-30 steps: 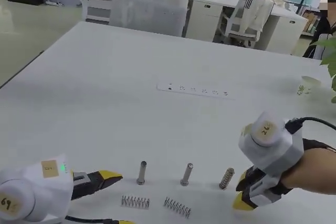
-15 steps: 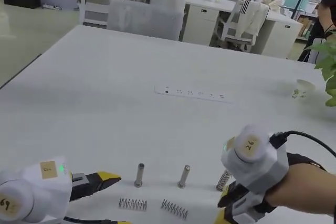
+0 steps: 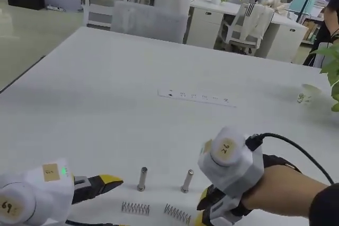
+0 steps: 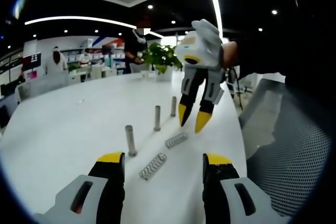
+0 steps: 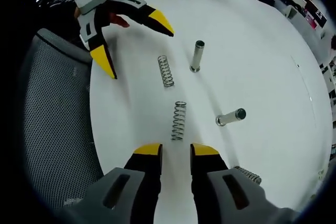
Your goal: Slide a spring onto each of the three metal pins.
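Left tongs [image 4: 163, 157] open wide, empty. Right tongs [image 5: 176, 149] slightly parted, empty, tips just short of loose spring [image 5: 178, 121] near front edge of counter [image 5: 262, 51]. Second spring [image 5: 166, 71] alongside; bare pins [image 5: 197, 55] [image 5: 230, 117] beyond.

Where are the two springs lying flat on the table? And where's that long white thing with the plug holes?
Spring on the left [image 3: 135, 207]: head view, middle of its coils.
Spring on the right [image 3: 176, 214]: head view, middle of its coils.
Power strip [image 3: 197, 97]: head view, middle of its top face.
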{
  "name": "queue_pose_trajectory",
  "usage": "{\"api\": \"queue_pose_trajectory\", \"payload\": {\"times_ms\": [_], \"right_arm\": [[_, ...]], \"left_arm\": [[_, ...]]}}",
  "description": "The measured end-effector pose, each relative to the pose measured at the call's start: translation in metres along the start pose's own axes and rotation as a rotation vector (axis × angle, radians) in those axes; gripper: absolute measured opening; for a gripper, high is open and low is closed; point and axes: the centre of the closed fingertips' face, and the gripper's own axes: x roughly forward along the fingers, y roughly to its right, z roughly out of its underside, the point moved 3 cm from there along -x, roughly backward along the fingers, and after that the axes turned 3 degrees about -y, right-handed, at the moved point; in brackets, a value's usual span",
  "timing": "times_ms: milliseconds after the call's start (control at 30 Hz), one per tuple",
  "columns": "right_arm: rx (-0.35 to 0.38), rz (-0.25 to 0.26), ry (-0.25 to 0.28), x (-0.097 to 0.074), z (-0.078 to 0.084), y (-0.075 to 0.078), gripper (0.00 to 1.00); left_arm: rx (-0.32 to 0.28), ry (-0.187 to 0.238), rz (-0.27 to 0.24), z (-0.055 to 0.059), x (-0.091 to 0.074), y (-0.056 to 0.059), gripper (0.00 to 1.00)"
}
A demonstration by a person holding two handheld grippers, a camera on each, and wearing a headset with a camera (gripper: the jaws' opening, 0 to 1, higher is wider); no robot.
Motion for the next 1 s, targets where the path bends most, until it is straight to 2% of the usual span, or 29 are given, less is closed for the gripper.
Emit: {"api": "queue_pose_trajectory", "payload": {"times_ms": [267, 500, 600, 800, 1000], "right_arm": [[-0.006, 0.001, -0.007, 0.011, -0.006, 0.001, 0.17], [-0.01, 0.003, -0.034, 0.018, -0.002, 0.002, 0.12], [0.002, 0.008, -0.022, 0.018, -0.003, 0.003, 0.09], [-0.019, 0.02, -0.035, 0.016, -0.003, 0.002, 0.08], [-0.031, 0.022, -0.019, 0.001, -0.009, 0.002, 0.08]], "left_arm": [[-0.004, -0.002, 0.0, 0.0, 0.0, 0.0, 0.54], [-0.007, -0.003, 0.002, 0.0, 0.001, 0.001, 0.53], [-0.007, -0.005, 0.001, 0.0, 0.001, 0.001, 0.53], [-0.005, -0.005, 0.004, 0.0, 0.002, 0.003, 0.52], [0.0, -0.009, 0.017, 0.0, 0.004, 0.006, 0.49]]}}
